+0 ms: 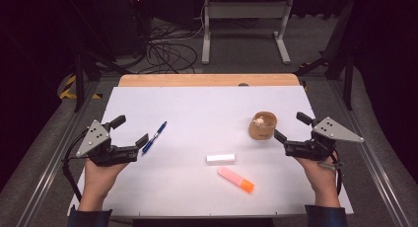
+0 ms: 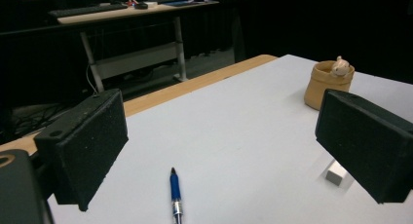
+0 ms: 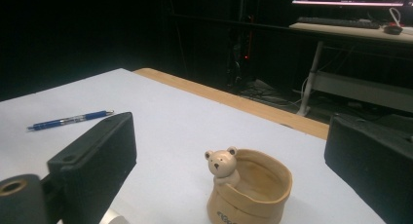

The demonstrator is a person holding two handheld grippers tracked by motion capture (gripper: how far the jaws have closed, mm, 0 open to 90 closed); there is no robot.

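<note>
A person sits at a white table [image 1: 197,108] with a gripper in each hand, both tools held just above the surface and both with jaws spread wide and nothing between them. From the high view, the left gripper [image 1: 129,131] sits at the table's left side, its jaws aimed toward a blue pen [image 1: 154,137] that lies just beside its nearer jaw tip; the right gripper [image 1: 292,126] sits at the right side, its jaws pointing toward a tan cup [image 1: 262,126] close by. The same view takes in a white block [image 1: 220,159] and a pink-and-orange marker [image 1: 235,179] lying near each other in the middle foreground, well apart from either tool. The left gripper view puts the pen [image 2: 175,194] on the table between that tool's two black pads [image 2: 87,146], untouched, with the cup [image 2: 325,85] far across the table and the block [image 2: 336,173] peeking out beside the right-hand pad. The right gripper view brings out what the overhead angle blurs: a small bear figure [image 3: 222,165] perched on the cup's [image 3: 253,195] rim, the cup standing upright between the open jaws and clear of both, and the pen [image 3: 70,120] lying far off on the other side.
</note>
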